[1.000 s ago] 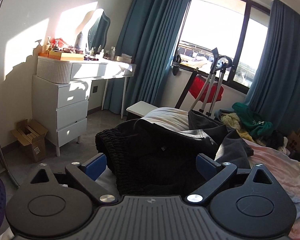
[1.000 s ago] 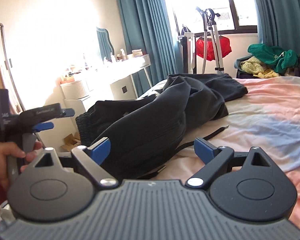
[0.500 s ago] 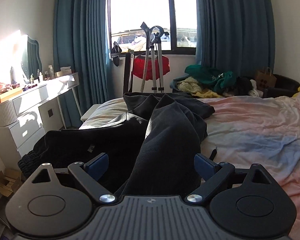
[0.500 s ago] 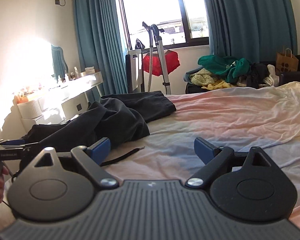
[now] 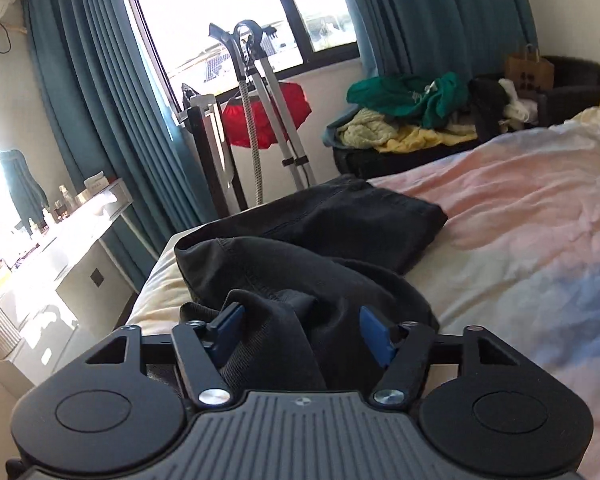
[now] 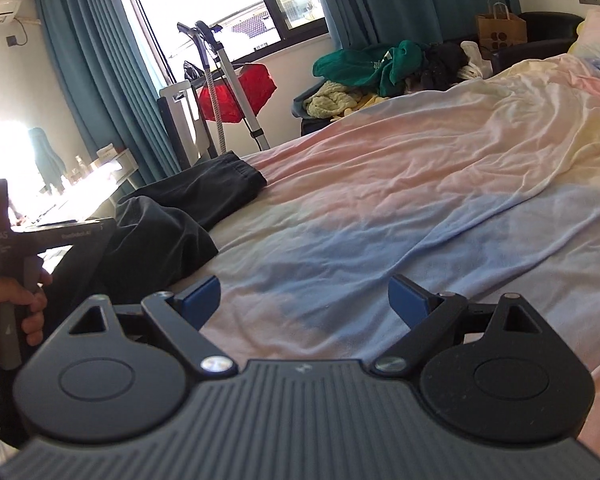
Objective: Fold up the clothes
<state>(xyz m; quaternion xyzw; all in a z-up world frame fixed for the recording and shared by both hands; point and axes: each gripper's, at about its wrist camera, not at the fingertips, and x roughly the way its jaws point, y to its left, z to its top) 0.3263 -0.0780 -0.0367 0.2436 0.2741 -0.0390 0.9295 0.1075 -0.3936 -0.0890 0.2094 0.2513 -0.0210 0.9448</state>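
A dark grey garment (image 5: 320,248) lies crumpled on the left side of the bed (image 5: 532,240). My left gripper (image 5: 302,330) is partly closed, with a fold of the garment bunched between its blue pads. In the right wrist view the same garment (image 6: 172,224) lies at the left on the bed sheet (image 6: 400,208). My right gripper (image 6: 306,298) is open and empty just above the sheet, to the right of the garment. The hand-held left gripper (image 6: 32,240) shows at that view's left edge.
A pile of green and yellow clothes (image 5: 412,112) lies beyond the bed, with a paper bag (image 5: 528,68) beside it. A garment steamer stand (image 5: 260,120) and red fabric stand by the window. A white dresser (image 5: 52,264) is left of the bed.
Both views swung to the right, from the dresser toward the bed and window. My left gripper's jaws narrowed around a fold of the garment. My right gripper moved away from the garment, over bare sheet.
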